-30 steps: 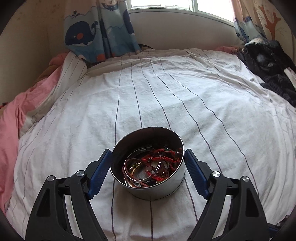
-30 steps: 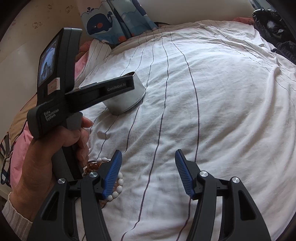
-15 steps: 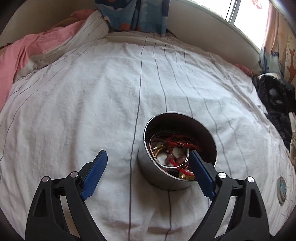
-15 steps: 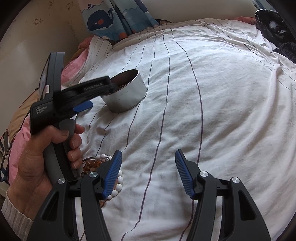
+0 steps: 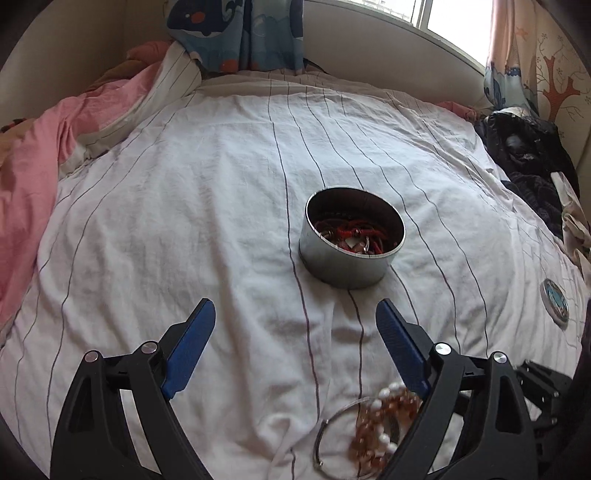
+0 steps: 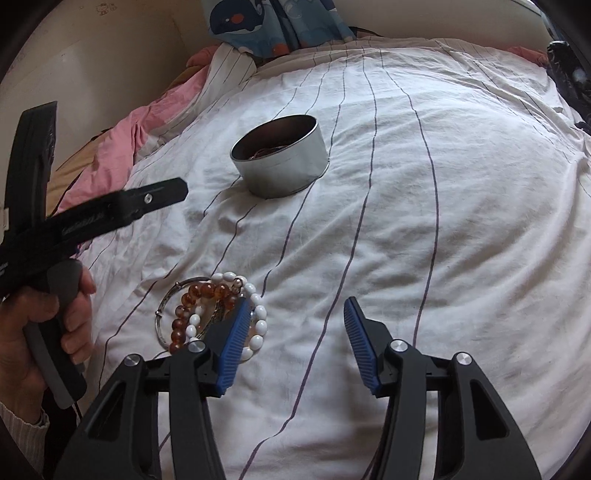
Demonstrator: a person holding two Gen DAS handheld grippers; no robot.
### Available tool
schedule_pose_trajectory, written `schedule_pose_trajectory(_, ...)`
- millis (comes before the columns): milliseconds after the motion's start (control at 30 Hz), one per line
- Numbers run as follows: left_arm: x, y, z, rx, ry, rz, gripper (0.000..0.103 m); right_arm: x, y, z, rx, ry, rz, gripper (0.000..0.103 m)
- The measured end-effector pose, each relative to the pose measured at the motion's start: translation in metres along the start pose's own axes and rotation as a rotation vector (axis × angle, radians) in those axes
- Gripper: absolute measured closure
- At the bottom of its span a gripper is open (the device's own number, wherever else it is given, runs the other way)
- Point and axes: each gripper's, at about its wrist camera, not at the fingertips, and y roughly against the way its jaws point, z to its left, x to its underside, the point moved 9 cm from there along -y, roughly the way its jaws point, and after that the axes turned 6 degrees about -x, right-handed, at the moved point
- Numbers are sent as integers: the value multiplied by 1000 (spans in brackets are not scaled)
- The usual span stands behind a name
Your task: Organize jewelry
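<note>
Bracelets (image 6: 218,310) in a small heap on the striped white sheet (image 6: 406,206): white beads, brown beads and a thin silver ring. In the right wrist view, just left of the right gripper (image 6: 293,321), with its left blue pad over the white beads. Right jaws closing, nothing but sheet between them. In the left wrist view, same heap (image 5: 373,432) low down, partly behind the right finger of the left gripper (image 5: 295,321). Left jaws spread wide and empty.

Farther up the bed, round metal tin (image 5: 351,236) with red cords and more rings inside, well apart from both grippers. Small round lid (image 5: 554,301) off to the right of it. Pink blanket (image 5: 33,158) on the left, dark clothes (image 5: 528,155) on the right, whale curtain (image 5: 240,29) at the back. Nothing between grippers and heap.

A second ago, tin right between the left jaws; now well ahead of them. Heap newly in the left view. Right jaws narrower than before.
</note>
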Motion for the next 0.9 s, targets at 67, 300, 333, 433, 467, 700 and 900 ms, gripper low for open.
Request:
schedule_pose_trajectory(67, 21, 10, 3, 1, -38, 17, 18, 3, 1, 5, -13, 15, 1, 54)
schedule_pose_trajectory(300, 70, 25, 6, -73, -174, 14, 18, 0, 6, 27, -55, 101, -40, 54)
schedule_pose_trajectory(333, 73, 26, 6, -79, -186, 8, 18, 1, 4, 34, -60, 126, -35, 54)
schedule_pose_trajectory(433, 78, 33, 7, -90, -187, -4, 18, 9, -15, 42, -63, 144, 19, 66)
schedule_pose_trajectory(467, 80, 34, 9, -96, -186, -7, 18, 12, -21, 42, -52, 152, 32, 70)
schedule_pose_trajectory(700, 80, 34, 25, -110, -140, -3, 18, 10, -11, 32, -43, 131, 14, 91)
schedule_pose_trajectory(900, 71, 44, 3, -82, -209, -55, 18, -2, 10, 1, 75, 87, -34, 91)
